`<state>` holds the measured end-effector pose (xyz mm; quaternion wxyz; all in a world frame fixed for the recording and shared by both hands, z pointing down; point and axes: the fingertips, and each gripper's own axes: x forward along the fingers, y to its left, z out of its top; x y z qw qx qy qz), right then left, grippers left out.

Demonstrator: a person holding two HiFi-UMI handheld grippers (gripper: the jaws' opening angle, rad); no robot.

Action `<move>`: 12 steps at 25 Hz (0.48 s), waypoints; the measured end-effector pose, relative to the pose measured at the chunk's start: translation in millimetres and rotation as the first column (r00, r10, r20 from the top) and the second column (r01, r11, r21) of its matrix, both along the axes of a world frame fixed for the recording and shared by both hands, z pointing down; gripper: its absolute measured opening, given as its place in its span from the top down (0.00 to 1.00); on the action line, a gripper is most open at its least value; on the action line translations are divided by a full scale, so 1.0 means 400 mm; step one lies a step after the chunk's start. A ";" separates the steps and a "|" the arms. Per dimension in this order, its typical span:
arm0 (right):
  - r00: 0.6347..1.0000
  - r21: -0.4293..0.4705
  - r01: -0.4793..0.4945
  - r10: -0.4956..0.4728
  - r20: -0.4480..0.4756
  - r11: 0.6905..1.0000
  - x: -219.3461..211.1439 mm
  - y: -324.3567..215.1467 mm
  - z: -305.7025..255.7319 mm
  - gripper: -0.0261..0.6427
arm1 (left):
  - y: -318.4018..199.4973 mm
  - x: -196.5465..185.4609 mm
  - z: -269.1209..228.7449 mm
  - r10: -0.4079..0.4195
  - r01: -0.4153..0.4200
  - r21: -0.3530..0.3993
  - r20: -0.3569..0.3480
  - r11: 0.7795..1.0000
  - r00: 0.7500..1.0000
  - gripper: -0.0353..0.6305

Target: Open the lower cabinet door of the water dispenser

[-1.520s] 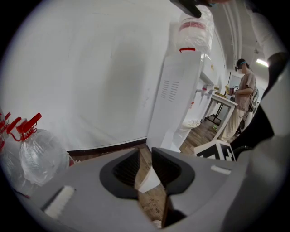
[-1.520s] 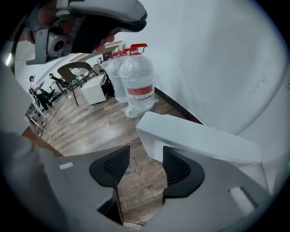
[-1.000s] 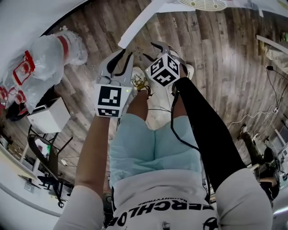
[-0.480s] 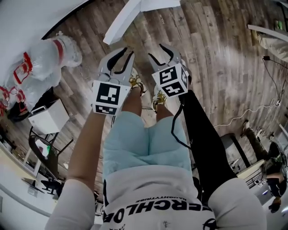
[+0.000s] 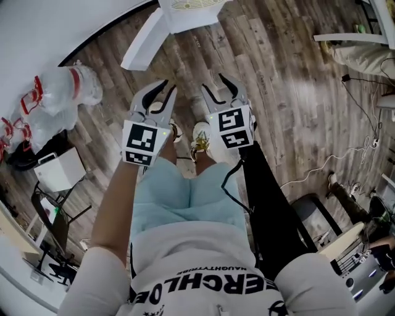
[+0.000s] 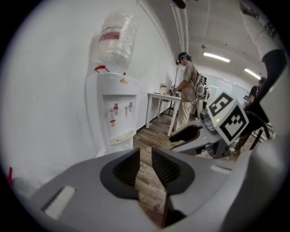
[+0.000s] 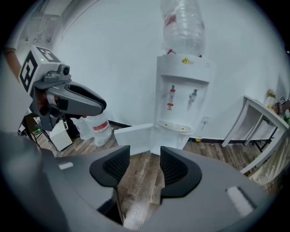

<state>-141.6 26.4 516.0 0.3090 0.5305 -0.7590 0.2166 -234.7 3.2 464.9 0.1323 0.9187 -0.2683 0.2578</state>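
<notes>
The white water dispenser (image 7: 182,97) stands against the wall with a clear bottle (image 7: 181,25) on top. Its lower cabinet door (image 7: 131,138) is swung open to the left. In the head view that door (image 5: 145,40) shows as a white panel on the floor line under the drip tray (image 5: 194,5). My left gripper (image 5: 162,92) and right gripper (image 5: 217,86) are held side by side above the person's shoes, well short of the dispenser. Both are open and empty. The left gripper view shows the dispenser (image 6: 115,113) from the side; its lower part is hidden by my left gripper (image 6: 145,156).
Spare water bottles (image 5: 62,92) lie on the wood floor at the left, next to a white box (image 5: 58,170). A white table (image 6: 158,97) with a person (image 6: 186,90) stands beyond the dispenser. Cables (image 5: 321,173) run over the floor at the right.
The dispenser and its open door have slid toward the top of the head view. Both grippers stay side by side and sit slightly lower and further from the door.
</notes>
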 end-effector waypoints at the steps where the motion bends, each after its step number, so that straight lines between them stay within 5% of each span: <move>1: 1.000 0.018 -0.005 0.005 0.001 1.000 0.018 0.014 -0.024 0.65 | 0.016 0.012 -0.026 -0.003 0.003 0.017 -0.001 1.000 1.000 0.80; 12: 0.993 0.176 -0.110 0.100 0.064 0.978 0.116 0.119 -0.323 0.65 | 0.119 0.074 -0.261 -0.017 0.018 0.090 -0.012 0.996 1.000 0.80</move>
